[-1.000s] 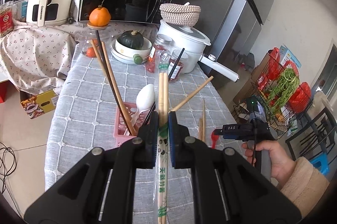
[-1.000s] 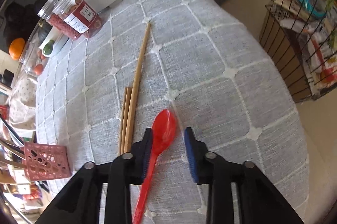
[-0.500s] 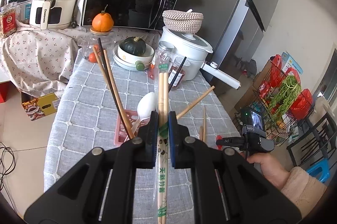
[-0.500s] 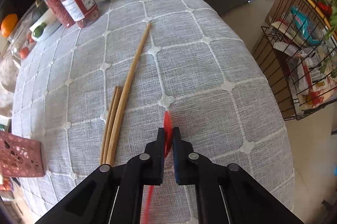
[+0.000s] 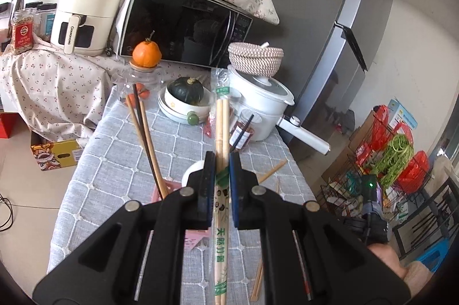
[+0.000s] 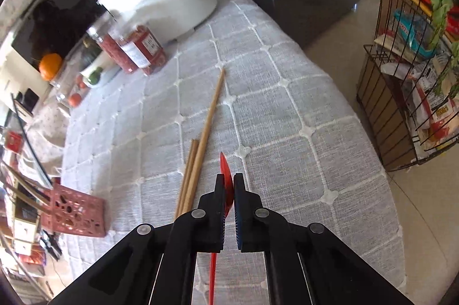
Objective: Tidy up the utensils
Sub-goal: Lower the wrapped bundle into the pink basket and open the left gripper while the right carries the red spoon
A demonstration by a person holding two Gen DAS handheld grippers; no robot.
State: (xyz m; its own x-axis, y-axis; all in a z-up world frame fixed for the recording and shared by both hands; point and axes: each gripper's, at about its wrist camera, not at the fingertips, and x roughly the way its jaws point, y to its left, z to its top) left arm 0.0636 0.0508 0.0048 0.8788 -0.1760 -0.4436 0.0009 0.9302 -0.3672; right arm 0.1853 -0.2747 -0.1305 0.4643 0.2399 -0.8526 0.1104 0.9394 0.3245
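With the right gripper (image 6: 228, 191) clamped edge-on around the thin red plastic spoon (image 6: 225, 170) above the grey checked tablecloth (image 6: 287, 110), it needed steady carrying toward the pink perforated utensil basket (image 6: 76, 214).

Bright daylight, soft shadows, fisheye bending and dark vignette at edges, right wrist view motion-blurred
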